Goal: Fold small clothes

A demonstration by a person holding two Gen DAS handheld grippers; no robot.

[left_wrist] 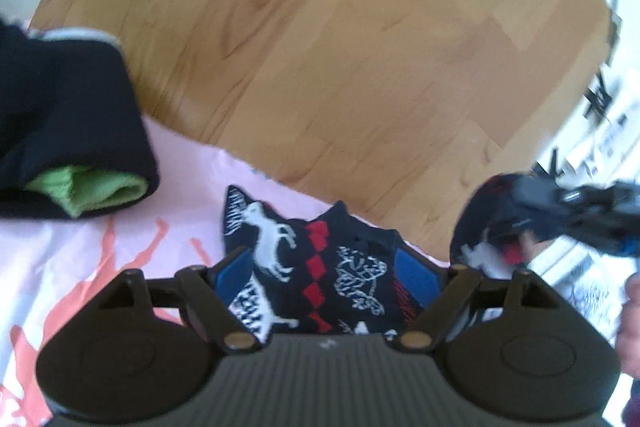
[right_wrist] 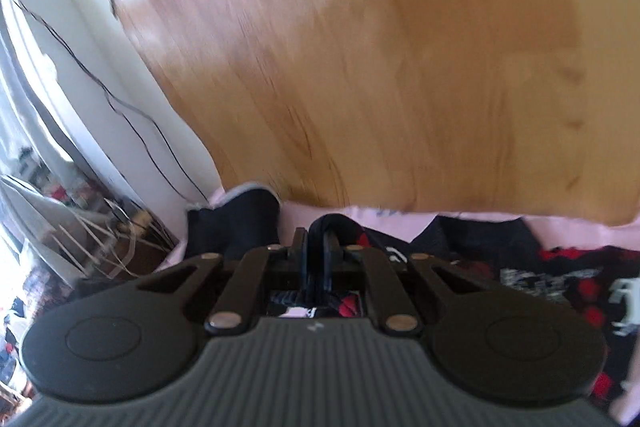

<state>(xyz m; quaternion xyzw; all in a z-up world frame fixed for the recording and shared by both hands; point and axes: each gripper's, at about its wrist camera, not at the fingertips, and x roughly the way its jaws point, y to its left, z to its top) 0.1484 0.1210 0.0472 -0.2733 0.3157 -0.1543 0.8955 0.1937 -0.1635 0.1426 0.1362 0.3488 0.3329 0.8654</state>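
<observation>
Jaws on the left gripper (left_wrist: pixel 326 267) are standing wide, blue pads (left_wrist: pixel 416 277) either side of the patterned navy garment (left_wrist: pixel 320 267) but not pressing on it. Garment is lying on the pink sheet (left_wrist: pixel 80 267), running from between the jaws out ahead of them. Right gripper (right_wrist: pixel 318 247) is pinching fully closed on a dark fold of that garment, cloth bunching between its fingers. Folded navy-and-green piece (left_wrist: pixel 72 155) is sitting left of the left jaws.
</observation>
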